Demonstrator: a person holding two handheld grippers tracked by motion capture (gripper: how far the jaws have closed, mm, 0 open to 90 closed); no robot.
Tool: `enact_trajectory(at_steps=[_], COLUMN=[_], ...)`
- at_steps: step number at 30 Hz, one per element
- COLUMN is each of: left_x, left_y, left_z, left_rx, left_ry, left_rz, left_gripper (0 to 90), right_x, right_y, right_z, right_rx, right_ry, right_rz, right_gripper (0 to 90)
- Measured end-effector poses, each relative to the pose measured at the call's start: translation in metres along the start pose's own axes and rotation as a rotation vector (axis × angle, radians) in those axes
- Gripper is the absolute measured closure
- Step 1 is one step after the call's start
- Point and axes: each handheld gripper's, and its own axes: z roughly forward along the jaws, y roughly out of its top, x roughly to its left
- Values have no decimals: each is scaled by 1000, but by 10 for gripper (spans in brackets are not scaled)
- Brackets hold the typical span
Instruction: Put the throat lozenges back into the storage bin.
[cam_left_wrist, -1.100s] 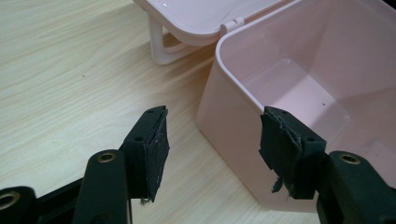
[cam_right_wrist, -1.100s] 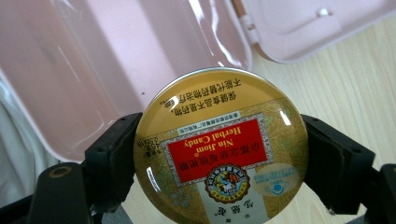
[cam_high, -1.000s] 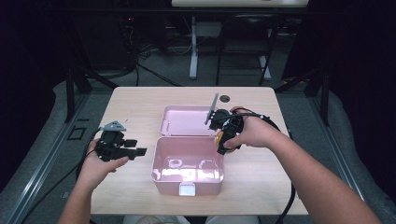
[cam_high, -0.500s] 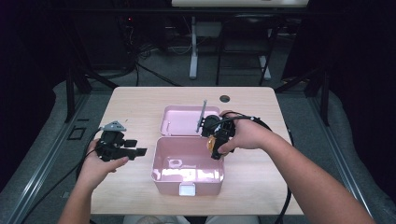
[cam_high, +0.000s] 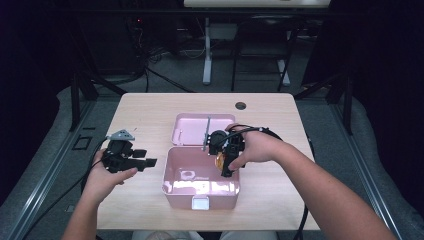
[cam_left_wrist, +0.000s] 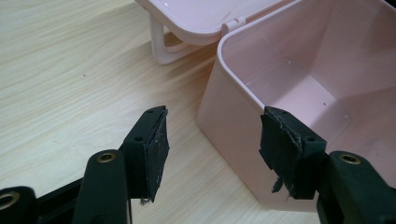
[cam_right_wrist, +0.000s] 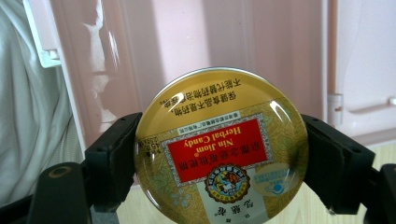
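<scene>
High view: right tongs (cam_high: 223, 162) clamp candy tin (cam_right_wrist: 219, 149) over pink box (cam_high: 172, 187) rim; left tongs (cam_left_wrist: 212, 144) gape beside box.

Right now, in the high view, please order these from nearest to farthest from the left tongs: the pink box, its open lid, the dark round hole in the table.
From the left tongs:
1. Pink box, just beside them.
2. Open lid, behind the box.
3. Dark hole, near the far edge.
</scene>
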Motion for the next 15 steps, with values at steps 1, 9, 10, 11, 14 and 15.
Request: enact_trajectory(at_steps=[1, 9, 10, 11, 14, 15], left_x=[0, 0, 0, 0, 0, 0], left_y=[0, 0, 0, 0, 0, 0], left_z=[0, 0, 0, 0, 1, 1], left_rx=[0, 1, 3, 3, 4, 4], left_ry=[0, -1, -2, -2, 0, 0], left_rz=[0, -1, -2, -3, -2, -1], left_gripper=[412, 412, 411, 411, 412, 411], right_x=[0, 1, 2, 2, 3, 3], right_y=[1, 5, 6, 6, 7, 7], right_z=[1, 12, 13, 16, 22, 24], right_rx=[4, 5, 3, -3, 10, 13], right_ry=[0, 13, 19, 30, 34, 34], right_rz=[-3, -25, -21, -15, -24, -25], right_gripper=[199, 199, 199, 199, 199, 199])
